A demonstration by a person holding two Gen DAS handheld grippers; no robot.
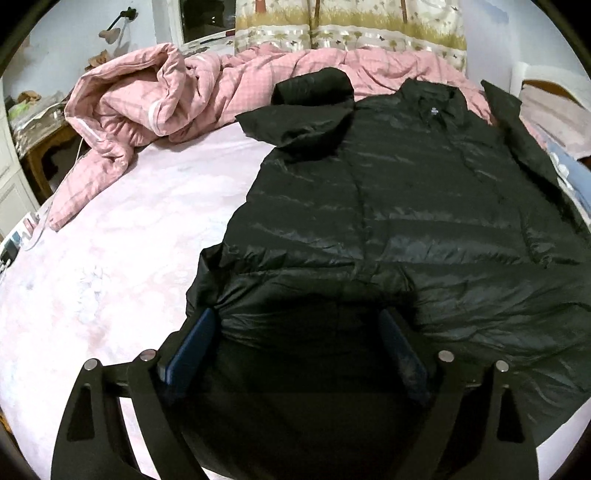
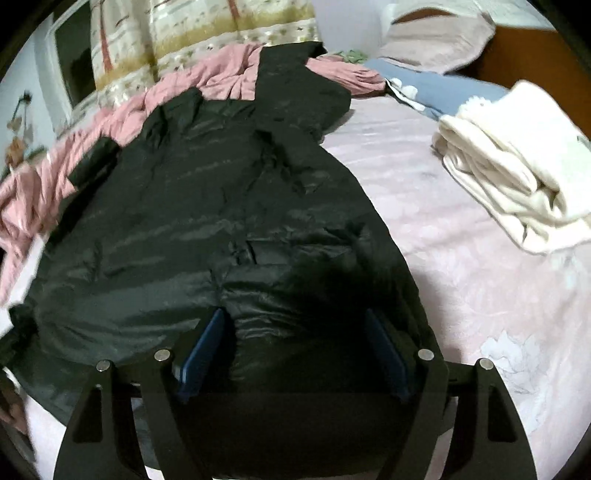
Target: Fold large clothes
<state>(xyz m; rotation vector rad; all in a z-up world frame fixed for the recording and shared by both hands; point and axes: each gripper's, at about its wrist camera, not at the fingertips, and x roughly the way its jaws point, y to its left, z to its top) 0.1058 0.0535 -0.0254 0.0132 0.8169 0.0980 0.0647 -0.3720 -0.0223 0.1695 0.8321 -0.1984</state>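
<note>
In the left wrist view, a black puffer jacket (image 1: 388, 206) lies spread flat on a bed covered with a pale pink floral sheet (image 1: 122, 258), its collar toward the far side and its hem nearest the camera. One sleeve (image 1: 306, 110) is folded over near the collar on the left, and the other runs off toward the right edge of the picture. The left gripper (image 1: 299, 325) sits low over the hem, jaws spread wide apart, with the jacket's near left corner bulging up between its blue pads (image 1: 195, 347); whether the pads touch the cloth cannot be told in the dark shadow there. A rumpled pink checked quilt (image 1: 129, 107) is heaped along the far side of the bed, touching the jacket's upper edge, and a patterned curtain (image 1: 351, 26) hangs behind it. A wooden bedside table (image 1: 44, 147) stands at the far left. In the right wrist view, the same jacket fills the left and middle of the picture, its hem again nearest. The right gripper (image 2: 295, 328) is also spread wide, its blue pads (image 2: 203, 350) on either side of a puffed fold of the hem near the jacket's right edge, not clamped on it. To the right, well apart from the jacket, a folded cream garment (image 2: 517, 166) lies on the sheet, with a blue pillow (image 2: 454, 92) just beyond it.
</note>
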